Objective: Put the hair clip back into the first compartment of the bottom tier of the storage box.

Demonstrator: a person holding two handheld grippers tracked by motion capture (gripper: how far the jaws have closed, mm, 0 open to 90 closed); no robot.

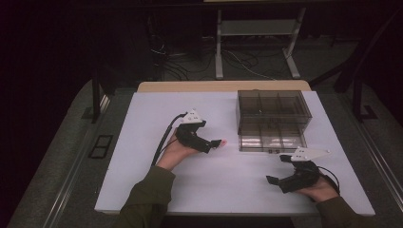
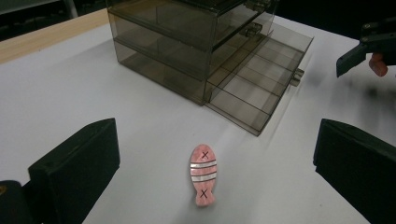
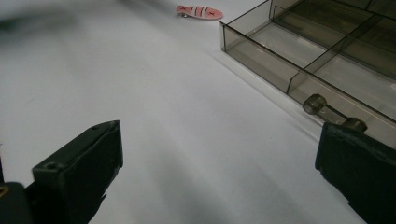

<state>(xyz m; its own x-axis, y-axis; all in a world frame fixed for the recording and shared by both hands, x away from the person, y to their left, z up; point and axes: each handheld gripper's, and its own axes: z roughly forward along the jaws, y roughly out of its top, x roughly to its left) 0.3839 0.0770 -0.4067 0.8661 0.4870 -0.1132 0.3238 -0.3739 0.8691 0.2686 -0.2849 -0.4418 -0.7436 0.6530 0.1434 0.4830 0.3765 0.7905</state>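
A pink fish-shaped clip [image 2: 203,175] with white stripes and two black crosses lies flat on the white table [image 1: 157,180]. It sits just ahead of my left gripper [image 2: 217,135], between the open jaws and touching neither. In the high view the fish clip [image 1: 221,142] is at the left gripper's [image 1: 209,135] tip. A smoky clear drawer box [image 1: 273,109] stands at the back right, its bottom drawer [image 1: 271,140] pulled out and showing bare compartments. My right gripper [image 1: 275,168] is open over bare table, near the drawer's front handle [image 3: 334,112].
The fish clip [image 3: 199,12] lies far off in the right gripper view, left of the drawer [image 3: 327,51]. The right gripper [image 2: 359,51] shows beyond the drawer [image 2: 261,79] in the left gripper view. Dark floor, cables and a stand's legs [image 1: 218,52] lie behind the table.
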